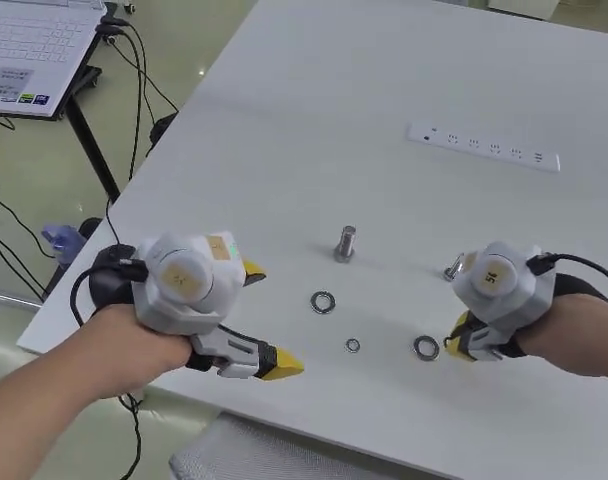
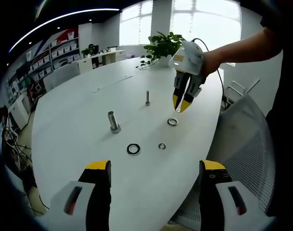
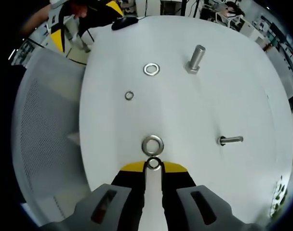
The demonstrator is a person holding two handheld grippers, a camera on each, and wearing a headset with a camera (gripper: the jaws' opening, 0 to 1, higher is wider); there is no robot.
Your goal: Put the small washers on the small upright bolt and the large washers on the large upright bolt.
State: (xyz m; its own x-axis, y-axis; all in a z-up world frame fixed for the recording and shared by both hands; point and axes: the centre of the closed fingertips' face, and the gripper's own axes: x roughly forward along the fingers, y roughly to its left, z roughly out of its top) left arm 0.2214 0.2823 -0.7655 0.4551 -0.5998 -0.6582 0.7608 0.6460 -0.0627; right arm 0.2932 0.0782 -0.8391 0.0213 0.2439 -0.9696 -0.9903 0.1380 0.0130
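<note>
In the head view, the right hand-held gripper [image 1: 456, 340] stands in front of the small upright bolt [image 1: 452, 268], so only the bolt's left side peeks out. The gripper's own body also hides the washer [image 3: 153, 163] pinched between its tips. The left hand-held gripper [image 1: 269, 320] half covers its own far yellow tip the same way, the laptop [image 1: 29, 50] runs off the top-left corner, and the mesh chair [image 1: 234, 455] below the worktop [image 1: 314, 120] is cut by the bottom edge.

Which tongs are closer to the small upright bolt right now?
Right. The right tongs, gripping a small washer, hover just beside the small bolt; the left tongs are farther off, beyond the large bolt.
</note>
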